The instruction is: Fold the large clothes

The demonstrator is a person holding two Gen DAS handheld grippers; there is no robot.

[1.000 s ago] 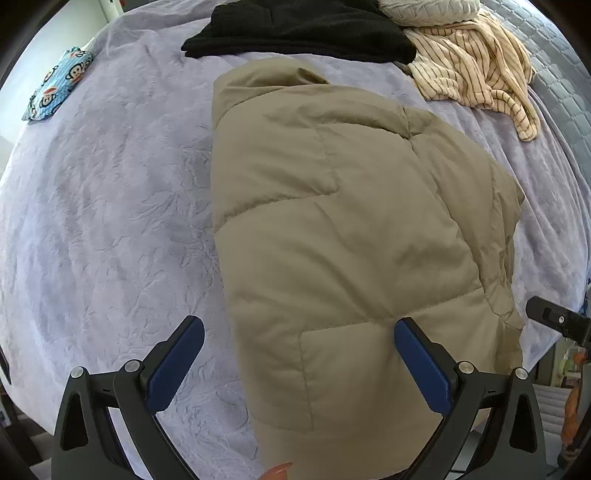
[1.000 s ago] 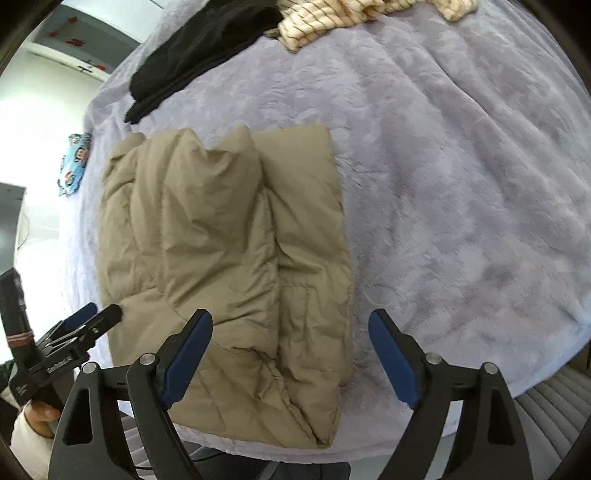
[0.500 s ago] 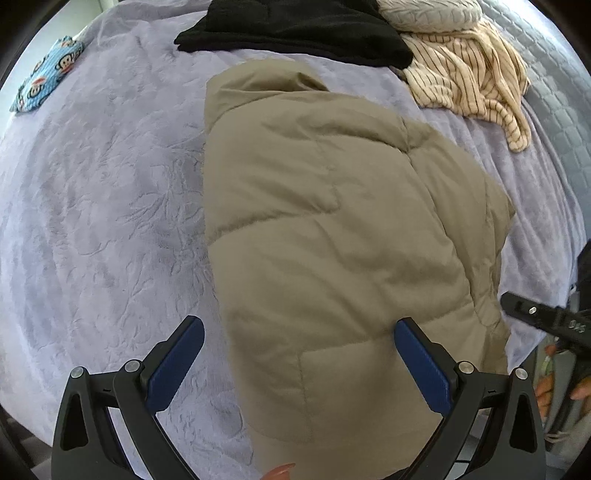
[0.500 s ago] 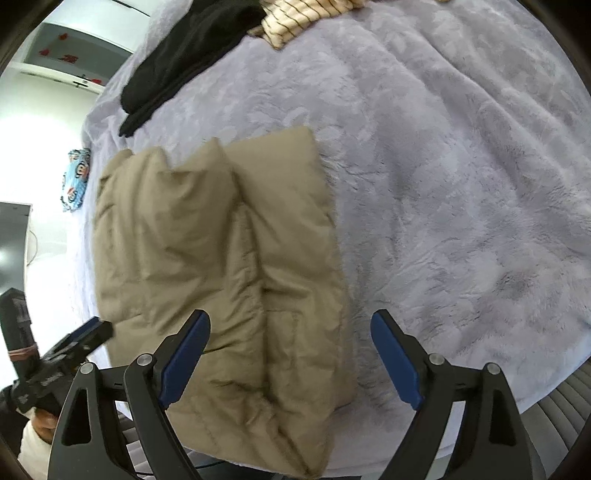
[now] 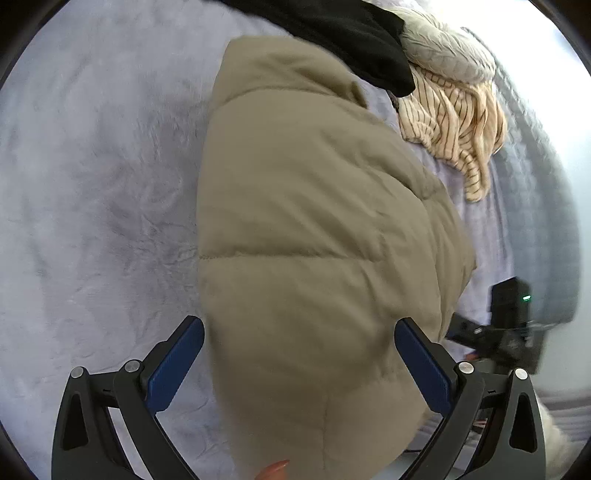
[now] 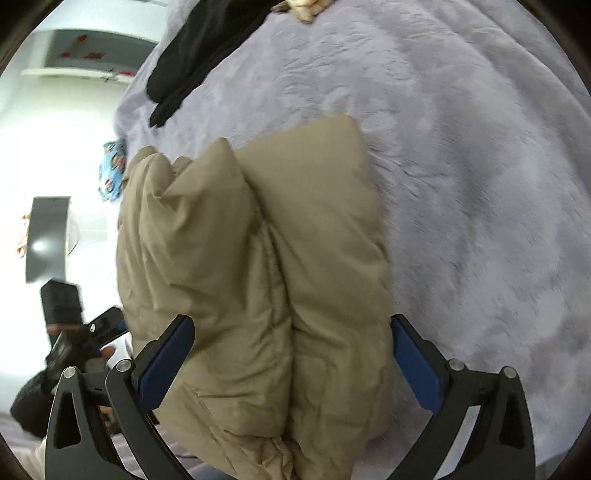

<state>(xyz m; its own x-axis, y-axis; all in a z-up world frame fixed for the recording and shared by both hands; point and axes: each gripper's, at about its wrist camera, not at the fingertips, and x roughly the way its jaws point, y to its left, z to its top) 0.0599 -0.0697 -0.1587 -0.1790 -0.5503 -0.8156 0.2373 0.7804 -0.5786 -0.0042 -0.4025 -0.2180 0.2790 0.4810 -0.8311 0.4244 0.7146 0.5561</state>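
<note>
Puffer jacket (image 5: 314, 236), tan, folded lengthwise on lilac plush bedspread (image 5: 96, 206), left gripper (image 5: 299, 365) spread wide astride its near end, right gripper (image 6: 291, 362) jaws opening around the same end, pads not pressing, black garment (image 5: 340, 33) and striped top (image 5: 454, 122) beyond.

jacket (image 5: 314, 229): tan | blanket (image 5: 92, 184): lavender | top (image 5: 454, 122): cream (dark stripes) | garment (image 5: 351, 33): black

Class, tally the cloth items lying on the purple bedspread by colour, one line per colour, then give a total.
Tan: 1, jacket
Black: 1, garment
Cream striped: 1, top
Pale grey knit: 1, sweater
Blue print: 1, cloth
Total: 5
</note>
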